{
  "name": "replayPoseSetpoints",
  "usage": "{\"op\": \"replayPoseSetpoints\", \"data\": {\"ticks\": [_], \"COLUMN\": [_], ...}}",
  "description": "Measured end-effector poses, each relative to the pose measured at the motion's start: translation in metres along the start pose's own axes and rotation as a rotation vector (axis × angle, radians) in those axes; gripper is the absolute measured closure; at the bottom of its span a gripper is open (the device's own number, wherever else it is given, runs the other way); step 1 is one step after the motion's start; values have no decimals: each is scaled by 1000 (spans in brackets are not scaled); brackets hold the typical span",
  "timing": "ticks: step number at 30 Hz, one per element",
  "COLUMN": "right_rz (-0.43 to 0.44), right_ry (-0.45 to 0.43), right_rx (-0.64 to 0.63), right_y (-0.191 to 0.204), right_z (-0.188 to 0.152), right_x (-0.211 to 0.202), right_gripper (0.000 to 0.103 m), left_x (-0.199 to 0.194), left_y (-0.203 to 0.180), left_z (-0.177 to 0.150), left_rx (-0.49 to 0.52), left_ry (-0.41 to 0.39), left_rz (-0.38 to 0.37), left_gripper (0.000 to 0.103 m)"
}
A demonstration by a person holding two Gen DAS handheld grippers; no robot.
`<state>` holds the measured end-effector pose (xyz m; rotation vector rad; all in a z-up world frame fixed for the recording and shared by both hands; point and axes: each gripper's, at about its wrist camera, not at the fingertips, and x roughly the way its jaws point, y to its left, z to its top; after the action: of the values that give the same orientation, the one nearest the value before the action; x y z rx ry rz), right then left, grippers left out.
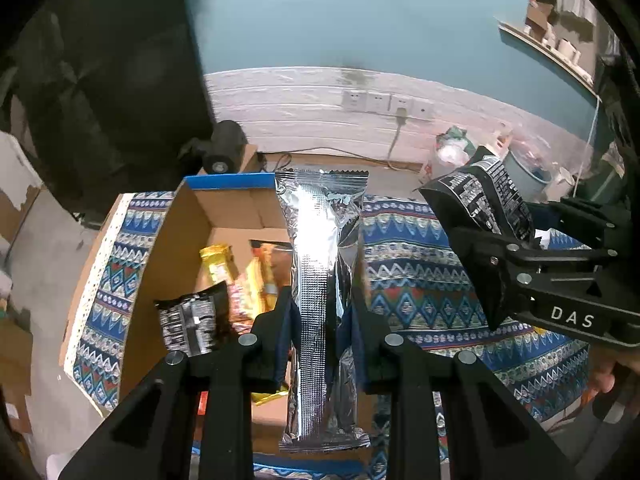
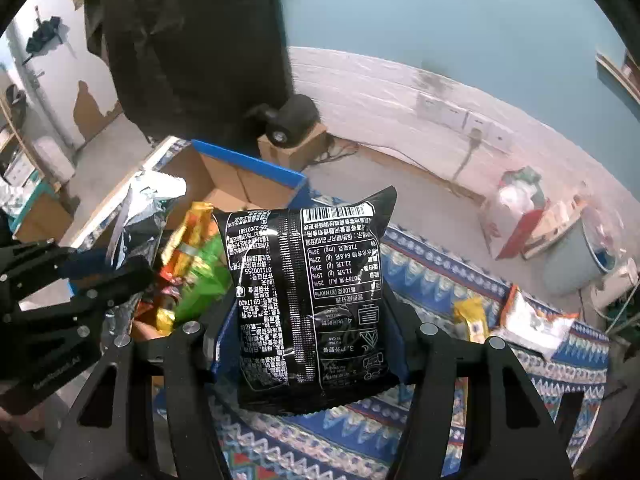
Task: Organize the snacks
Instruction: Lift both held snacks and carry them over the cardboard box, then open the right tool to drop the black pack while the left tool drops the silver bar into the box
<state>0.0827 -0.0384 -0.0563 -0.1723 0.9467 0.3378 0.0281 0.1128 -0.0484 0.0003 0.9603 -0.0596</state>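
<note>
My left gripper is shut on a long silver foil packet and holds it upright over the open cardboard box. The box holds several snacks, among them yellow packets and a black packet. My right gripper is shut on a black snack bag with white print, held above the patterned cloth to the right of the box. The right gripper with its black bag also shows in the left wrist view. The left gripper with the silver packet shows at the left of the right wrist view.
A blue patterned cloth covers the table. A yellow packet and a white-orange packet lie on it at the right. A black camera on a small box stands behind the cardboard box. Bags and a blue bucket stand by the wall.
</note>
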Motion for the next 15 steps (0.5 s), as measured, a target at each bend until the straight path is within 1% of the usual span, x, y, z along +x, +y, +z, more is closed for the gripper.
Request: {"op": "replayPoseSetpoints", "data": {"ticks": [3, 8, 15], "right_rz": [13, 39, 71], "right_ry": [3, 6, 26], "right_rx": [-8, -29, -56], "right_y": [10, 34, 64], "right_z": [8, 23, 38], "right_x": [8, 21, 44], "right_gripper": [43, 43, 43], "left_x": [-1, 4, 19], "left_y": [14, 43, 82], "left_z": [0, -3, -5], "left_rx": [-23, -68, -141], "left_ry": [2, 2, 35], "left_rz": [6, 40, 75], "left_gripper": [77, 77, 77]}}
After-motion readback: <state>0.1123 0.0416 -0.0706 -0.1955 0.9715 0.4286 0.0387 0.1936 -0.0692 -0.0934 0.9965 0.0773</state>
